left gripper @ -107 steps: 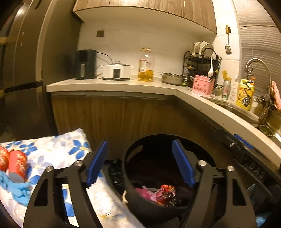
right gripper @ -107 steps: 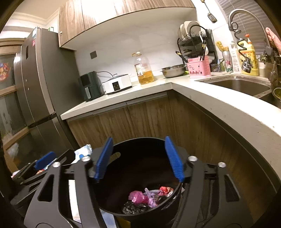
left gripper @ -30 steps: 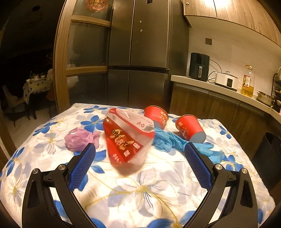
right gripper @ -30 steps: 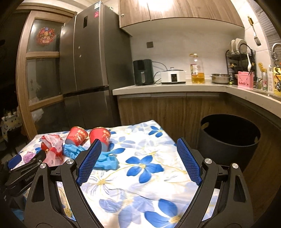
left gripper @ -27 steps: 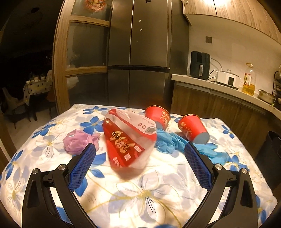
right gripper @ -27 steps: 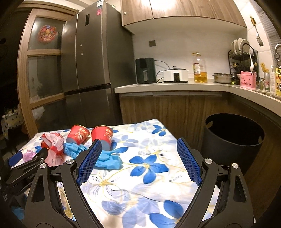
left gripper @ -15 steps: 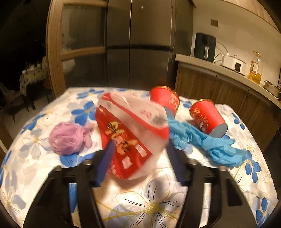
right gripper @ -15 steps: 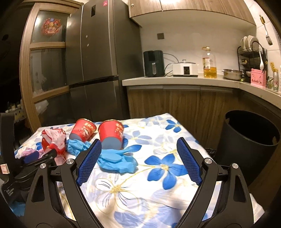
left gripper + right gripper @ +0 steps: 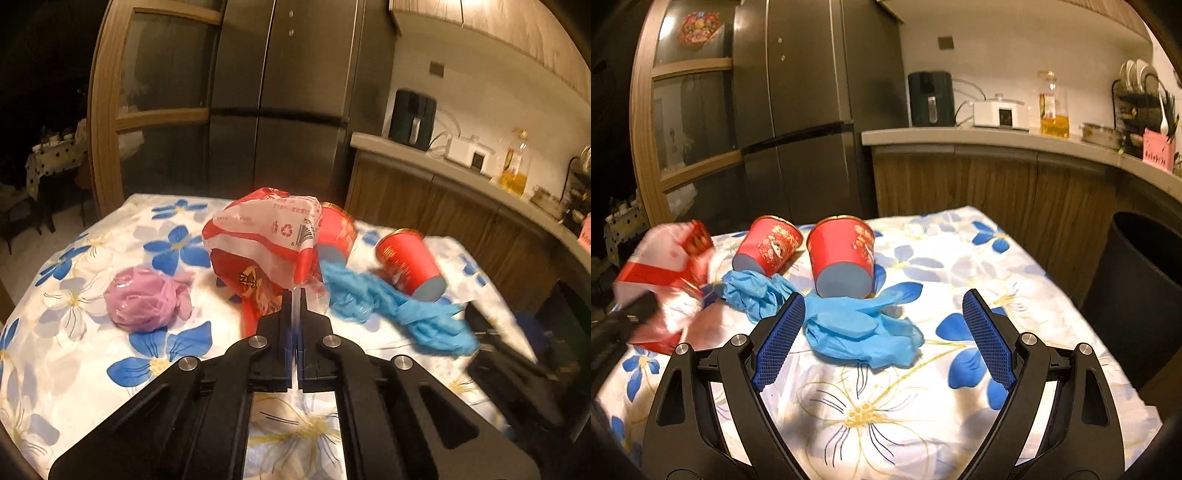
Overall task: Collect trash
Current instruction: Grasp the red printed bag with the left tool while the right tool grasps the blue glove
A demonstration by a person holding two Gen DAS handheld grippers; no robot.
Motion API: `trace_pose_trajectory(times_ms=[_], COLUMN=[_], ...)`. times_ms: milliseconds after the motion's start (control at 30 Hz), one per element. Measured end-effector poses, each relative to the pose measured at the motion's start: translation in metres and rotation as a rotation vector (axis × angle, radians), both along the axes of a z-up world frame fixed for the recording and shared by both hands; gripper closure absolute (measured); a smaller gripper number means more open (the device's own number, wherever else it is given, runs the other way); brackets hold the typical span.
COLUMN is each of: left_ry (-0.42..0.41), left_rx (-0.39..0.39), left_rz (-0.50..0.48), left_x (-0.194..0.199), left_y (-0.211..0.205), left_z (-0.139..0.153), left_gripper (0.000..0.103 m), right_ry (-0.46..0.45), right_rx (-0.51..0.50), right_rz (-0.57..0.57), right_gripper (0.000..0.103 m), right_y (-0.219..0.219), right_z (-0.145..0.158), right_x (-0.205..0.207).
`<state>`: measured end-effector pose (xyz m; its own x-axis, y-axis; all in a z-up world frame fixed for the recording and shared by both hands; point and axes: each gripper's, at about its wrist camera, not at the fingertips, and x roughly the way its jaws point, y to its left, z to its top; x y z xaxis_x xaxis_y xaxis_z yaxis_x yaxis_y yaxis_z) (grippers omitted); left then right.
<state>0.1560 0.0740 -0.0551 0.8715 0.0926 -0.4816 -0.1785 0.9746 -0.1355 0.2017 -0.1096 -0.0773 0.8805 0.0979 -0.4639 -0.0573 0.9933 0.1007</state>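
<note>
The left gripper [image 9: 294,295] has just been closing, and its jaws now meet on the clear lower edge of the red-and-white snack bag [image 9: 266,240], pinching the thin film between the pads. The bag bulges up and away from the fingertips, its printed face turned toward the camera. In the right wrist view the same bag [image 9: 665,280] shows blurred at the left edge with the dark tip of that gripper [image 9: 639,306] on it.

The right gripper [image 9: 882,332] stands wide open with nothing held. Just past its blue pads [image 9: 779,339], and partly between them, lies a crumpled blue glove [image 9: 860,332] flat on the floral tablecloth [image 9: 886,417]. Touching the far side of the glove is a red paper cup [image 9: 842,258] on its side, its grey base facing the camera. A second red cup [image 9: 768,247] lies just left of it, also tipped over, with more bunched blue glove [image 9: 753,291] against its base.

In the left wrist view a pink wad of plastic [image 9: 144,299] sits on the cloth to the left of the bag, apart from it. Off the table's right side stands the black trash bin [image 9: 1145,295], near the wooden cabinets. Behind the table rises the dark refrigerator [image 9: 812,110], and the counter carries an oil bottle [image 9: 1052,107].
</note>
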Motion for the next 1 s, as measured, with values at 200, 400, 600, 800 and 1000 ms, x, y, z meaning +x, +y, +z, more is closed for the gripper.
trace_pose_trajectory(times_ms=[200,400,600,800,1000], left_ry=[-0.086,-0.103,-0.088,-0.093,-0.109], left_rx=[-0.024,-0.049,-0.039,-0.03,-0.034], left_rz=[0.007,0.016,0.022,0.033,0.036], left_x=[-0.019,-0.021,-0.021,-0.028,-0.037], left_y=[0.008,0.015,0.014,0.013,0.01], left_z=[0.02,0.027,0.024,0.028,0.033], left_gripper=[0.102,0.102,0.102,0.102,0.102], right_ry=[0.087,0.134,0.166,0.138,0.052], right_rx=[-0.014,-0.046,-0.042,-0.01,-0.021], right_rz=[0.036,0.073,0.12,0.171,0.202], right_gripper=[0.029,0.051,0.094,0.103,0.103], right_y=[0.009,0.019,0.022,0.02,0.011], right_z=[-0.015,-0.024,-0.029,-0.021,0.0], right_x=[0.019,0.025,0.026,0.009,-0.026])
